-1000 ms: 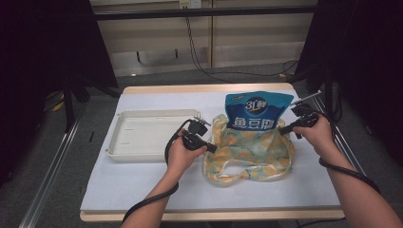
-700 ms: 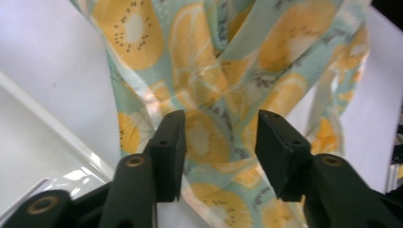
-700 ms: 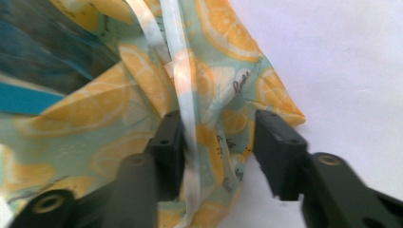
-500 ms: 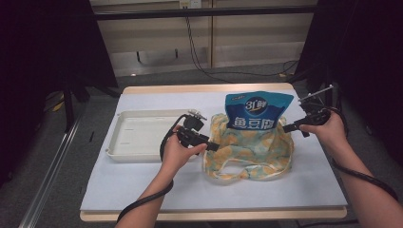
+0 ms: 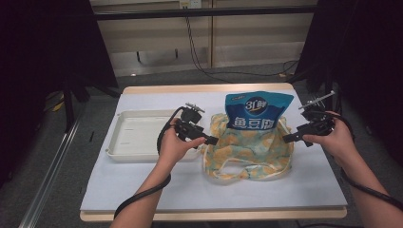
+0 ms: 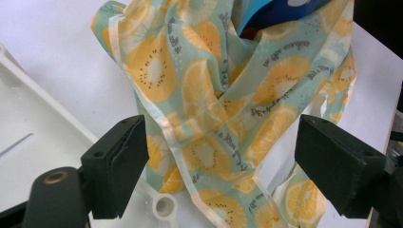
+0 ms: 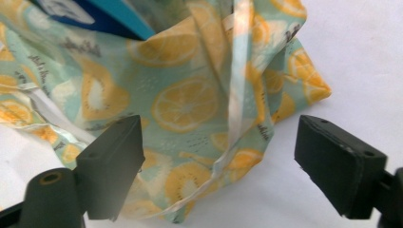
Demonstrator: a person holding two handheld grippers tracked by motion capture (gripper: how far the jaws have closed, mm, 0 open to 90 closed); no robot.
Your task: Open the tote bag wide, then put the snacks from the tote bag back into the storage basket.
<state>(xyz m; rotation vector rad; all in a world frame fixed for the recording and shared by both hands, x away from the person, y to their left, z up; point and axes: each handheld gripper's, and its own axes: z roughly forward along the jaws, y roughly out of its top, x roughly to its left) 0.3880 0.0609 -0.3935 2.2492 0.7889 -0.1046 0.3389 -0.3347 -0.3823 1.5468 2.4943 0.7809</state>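
Both pairs of jaws have just been opening and stand spread, nothing between them. The left gripper (image 5: 211, 140) and right gripper (image 5: 288, 138) flank the fruit-print cloth bag (image 5: 247, 154) on the tabletop (image 5: 142, 185), the blue snack pouch (image 5: 256, 111) poking out. The fabric looks limp and light; its hemmed rim should grip best. The pouch's lower part is hidden inside.

Overhead cam; two close bag (image 5: 247, 147) cams
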